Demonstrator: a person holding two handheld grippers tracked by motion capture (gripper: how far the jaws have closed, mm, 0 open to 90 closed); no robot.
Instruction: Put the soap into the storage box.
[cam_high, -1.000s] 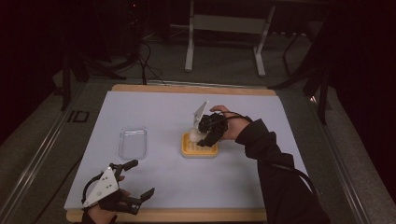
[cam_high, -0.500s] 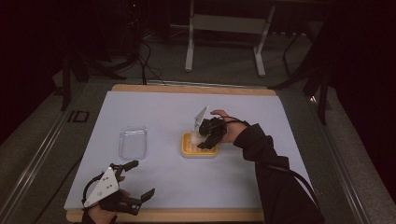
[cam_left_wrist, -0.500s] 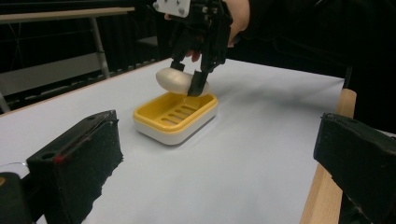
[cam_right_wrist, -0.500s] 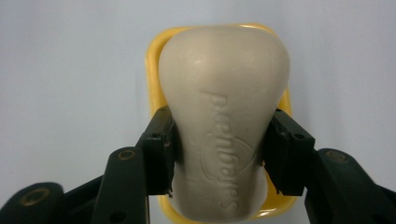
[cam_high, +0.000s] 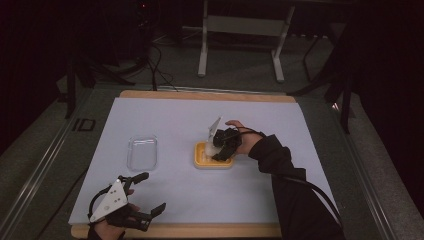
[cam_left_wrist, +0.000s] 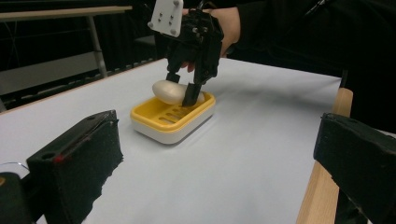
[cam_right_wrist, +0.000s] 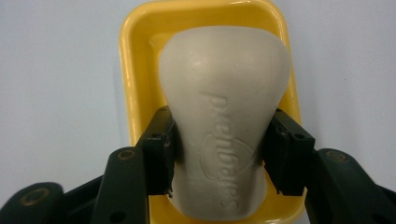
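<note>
High view: right tongs (cam_high: 218, 150) clamped on soap bar (cam_high: 210, 148), over yellow soap dish (cam_high: 200, 161) mid bench (cam_high: 300, 150). Left tongs (cam_high: 150, 192) apart, near bench front edge, beside clear lid (cam_high: 142, 152). Right tongs lower than in earlier frame.

Left gripper view: soap bar (cam_left_wrist: 169, 91) low in dish (cam_left_wrist: 159, 122).

Right gripper view: soap bar (cam_right_wrist: 224, 93) squeezed at sides. Best: go down slow, keep soap flat, centered, then let go.

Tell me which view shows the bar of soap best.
The right gripper view: the bar of soap sits close up, embossed lettering legible, clamped between the jaws. The left gripper view shows it side-on over the yellow soap dish; the high view, a pale speck.
</note>
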